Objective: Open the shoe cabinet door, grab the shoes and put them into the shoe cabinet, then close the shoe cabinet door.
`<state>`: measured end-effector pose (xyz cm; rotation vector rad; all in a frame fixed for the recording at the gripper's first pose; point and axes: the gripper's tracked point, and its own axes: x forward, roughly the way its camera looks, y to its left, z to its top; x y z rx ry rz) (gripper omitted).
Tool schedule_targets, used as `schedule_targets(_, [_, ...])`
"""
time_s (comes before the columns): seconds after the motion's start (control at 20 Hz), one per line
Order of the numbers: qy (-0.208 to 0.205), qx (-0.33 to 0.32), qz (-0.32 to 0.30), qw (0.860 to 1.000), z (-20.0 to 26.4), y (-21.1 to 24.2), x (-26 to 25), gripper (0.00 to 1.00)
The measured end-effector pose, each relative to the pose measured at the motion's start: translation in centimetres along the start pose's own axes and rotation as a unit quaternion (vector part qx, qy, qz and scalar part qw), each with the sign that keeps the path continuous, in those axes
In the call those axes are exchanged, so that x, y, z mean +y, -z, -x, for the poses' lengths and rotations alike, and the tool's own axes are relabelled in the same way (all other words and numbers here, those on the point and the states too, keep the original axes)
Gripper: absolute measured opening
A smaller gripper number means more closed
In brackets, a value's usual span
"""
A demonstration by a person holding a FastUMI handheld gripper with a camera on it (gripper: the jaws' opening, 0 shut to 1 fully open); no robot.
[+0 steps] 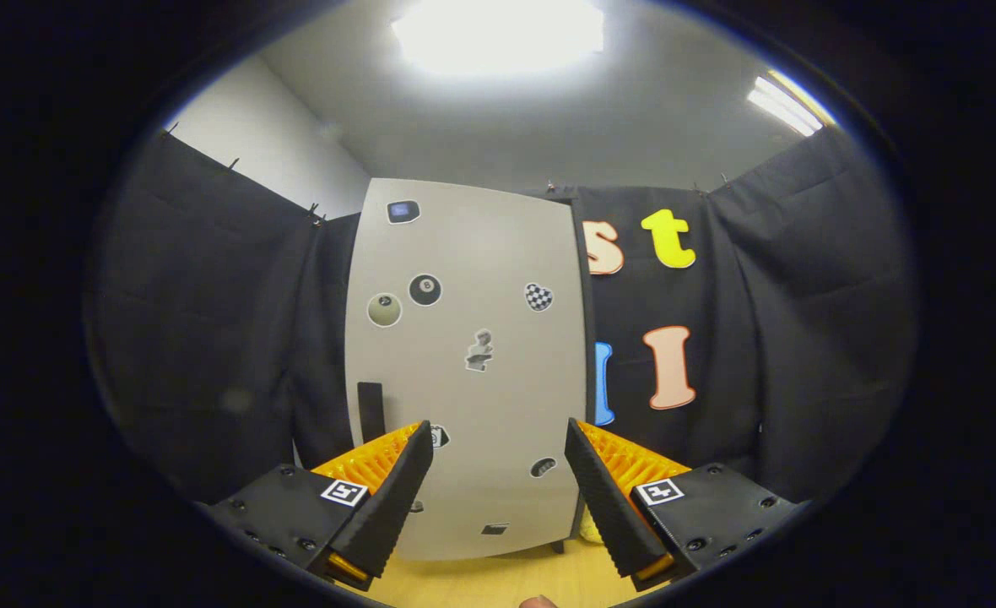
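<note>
Gripper view: the gripper (498, 439) points at the tall pale-grey shoe cabinet (464, 371), its fingers spread wide and holding nothing; the flat sticker-dotted cabinet door (498, 253) stands closed just beyond the fingertips; a dark vertical handle (370, 411) sits at the door's left edge, beside the left finger (397, 498); the light wooden floor (498, 578) lies below.

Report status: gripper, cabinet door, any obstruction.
Gripper open, holding nothing. Pale grey sticker-covered shoe cabinet door shut, ahead beyond the fingers; dark vertical handle by its left edge. Nothing between.
</note>
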<state>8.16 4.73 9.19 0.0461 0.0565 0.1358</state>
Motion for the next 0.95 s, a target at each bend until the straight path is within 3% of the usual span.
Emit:
schedule_targets(0.15, [0.042, 0.003, 0.011, 0.999, 3.6, -0.2, -4.8, 0.99])
schedule_targets(0.45, [0.086, 0.018, 0.033, 0.996, 9.6, 1.5, -12.3, 0.99])
schedule_targets(0.7, [0.091, 0.022, 0.043, 0.995, 13.5, 3.8, -15.2, 0.99])
schedule_targets(0.95, [0.089, -0.016, 0.047, 0.995, 17.6, 4.2, -15.5, 0.99])
